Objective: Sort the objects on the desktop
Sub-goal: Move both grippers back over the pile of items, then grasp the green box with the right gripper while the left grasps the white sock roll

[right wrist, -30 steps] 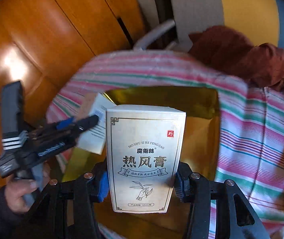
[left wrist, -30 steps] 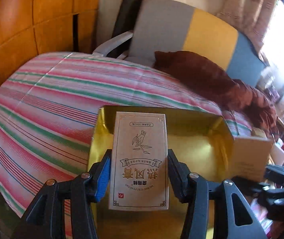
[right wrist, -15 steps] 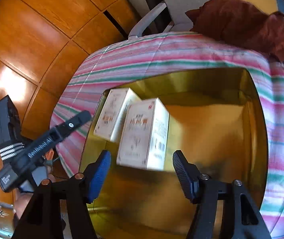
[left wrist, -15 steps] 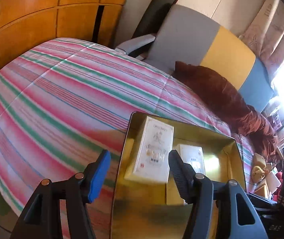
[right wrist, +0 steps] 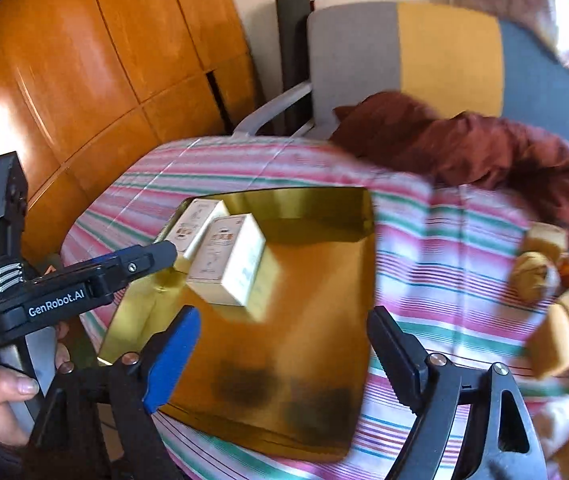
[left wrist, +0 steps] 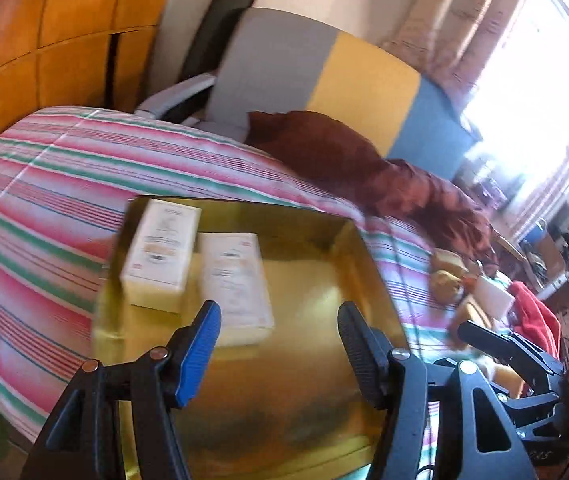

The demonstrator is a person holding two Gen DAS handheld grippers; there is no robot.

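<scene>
left tool (left wrist: 276,316) open | right tool (right wrist: 284,328) open | two boxes (left wrist: 160,252) in one gold tray (left wrist: 324,360)

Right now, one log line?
left hand-held gripper: open | right hand-held gripper: open | two white cardboard boxes: in gold tray

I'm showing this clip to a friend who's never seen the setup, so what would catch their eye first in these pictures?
Most likely the shiny gold tray on the pink-and-green striped cloth, with two pale cartons lying side by side in its far left corner: one carton by the rim, the other carton beside it. Next, the left gripper and right gripper, both open and empty above the tray.
</scene>
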